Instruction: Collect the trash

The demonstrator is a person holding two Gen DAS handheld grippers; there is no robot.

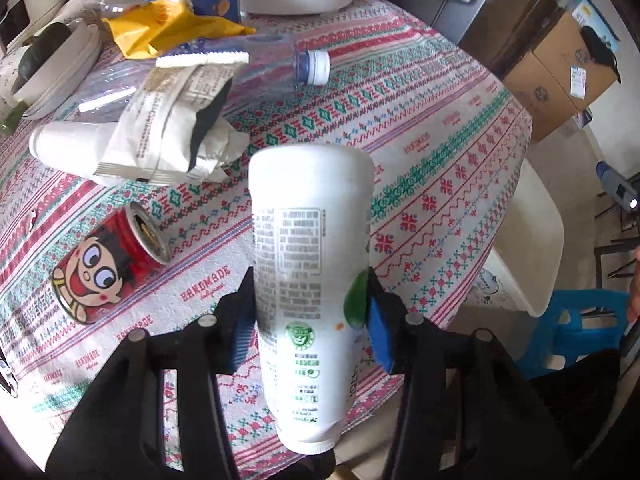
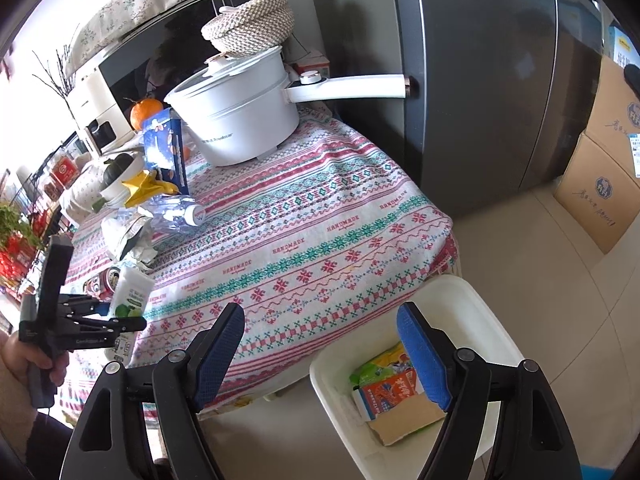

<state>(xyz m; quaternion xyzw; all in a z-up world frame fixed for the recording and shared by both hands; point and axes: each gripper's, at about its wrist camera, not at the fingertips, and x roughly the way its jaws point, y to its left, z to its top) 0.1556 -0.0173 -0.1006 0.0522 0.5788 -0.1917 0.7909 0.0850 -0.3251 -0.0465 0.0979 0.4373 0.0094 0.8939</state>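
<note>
**White bottle gripped above the table**

The left gripper [image 1: 310, 312] is clamped on a white bottle [image 1: 308, 240], lifted above the patterned tablecloth [image 1: 420, 184]. On the cloth beyond lie a red can [image 1: 108, 260], a crumpled bag [image 1: 176, 128] and a clear bottle [image 1: 276, 64]. The right gripper [image 2: 320, 352] hangs with fingers spread and nothing between them, over a white bin [image 2: 460, 304] beside the table; cartons [image 2: 392, 396] lie inside.

The right gripper [image 2: 320, 344] hangs with jaws wide apart over the near table edge and a white bin [image 2: 476, 312] holding cartons. At far left, the left gripper [image 2: 116, 316] clamps a white bottle [image 2: 132, 288].
</note>
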